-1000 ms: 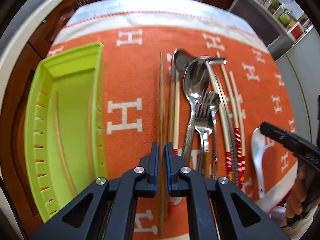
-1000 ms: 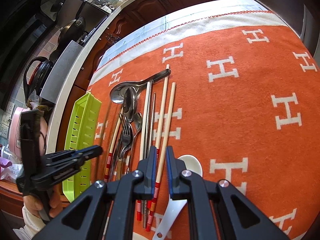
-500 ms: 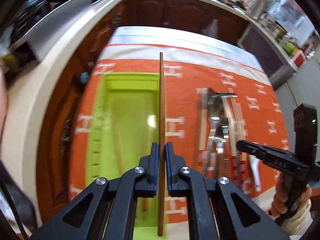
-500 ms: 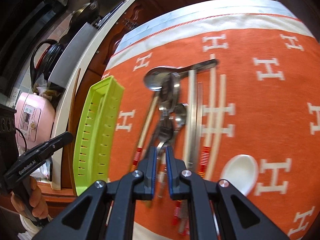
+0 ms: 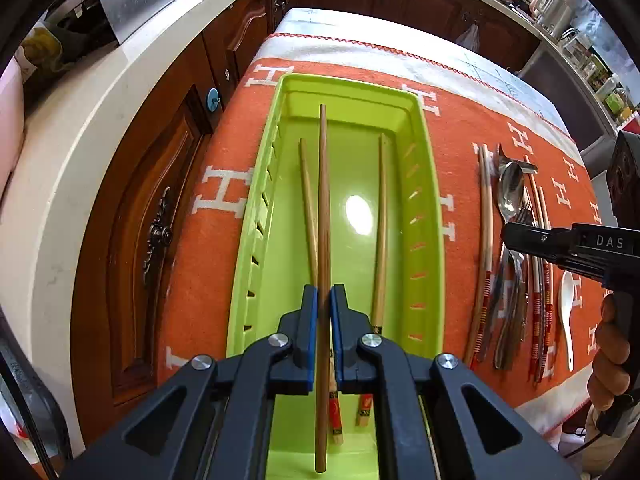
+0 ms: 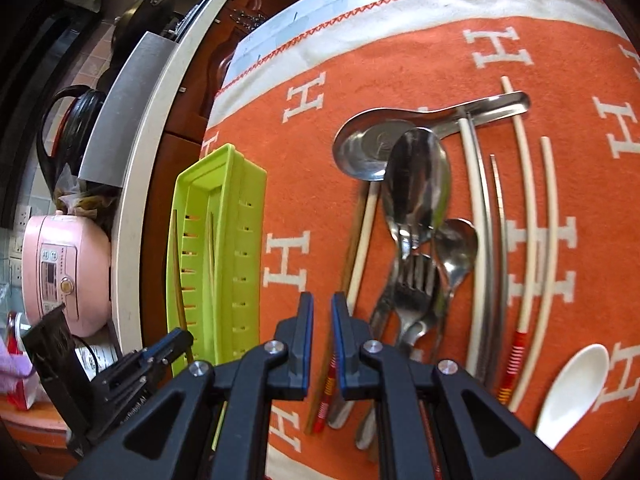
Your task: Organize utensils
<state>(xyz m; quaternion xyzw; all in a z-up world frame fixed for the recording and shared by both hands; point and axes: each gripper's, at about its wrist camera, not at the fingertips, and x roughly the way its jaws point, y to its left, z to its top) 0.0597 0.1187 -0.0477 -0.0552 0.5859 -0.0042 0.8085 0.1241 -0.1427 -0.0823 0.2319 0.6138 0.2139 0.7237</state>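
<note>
Left gripper [image 5: 323, 312]: jaws clenched on one brown wooden chopstick [image 5: 322, 184], held lengthwise above the green tray [image 5: 434, 208]. Inside the tray: two more wooden chopsticks, one [image 5: 308, 204] just left of the held stick, one [image 5: 381, 224] toward the right wall, both lying flat on the tray floor. Right gripper [image 6: 322, 334]: jaws slightly parted, nothing clamped, hovering over the orange cloth [image 6: 400, 56] on the tabletop, near the left edge of the utensil pile. Counted in the right wrist view: three metal spoons, namely a large ladle-like spoon [image 6: 368, 152], a second spoon [image 6: 416, 184] overlapping it, and a smaller spoon [image 6: 456, 244]; at least one fork [image 6: 416, 284]; one white ceramic spoon [image 6: 572, 392]; several pale chopsticks with red bands [image 6: 528, 220], exact number not readable where stacked. Shown only by the left wrist view: tray interior and its two resting sticks, plus the right gripper body [image 5: 560, 246] and the hand [image 5: 612, 356] holding it. Shown only by the right wrist view: overlap of the cutlery heads, and a pink appliance [image 6: 60, 268] and a dark kettle [image 6: 72, 120] on the counter beyond the tray. Obstruction: black gripper frames cover the near ends of tray and pile.
</note>
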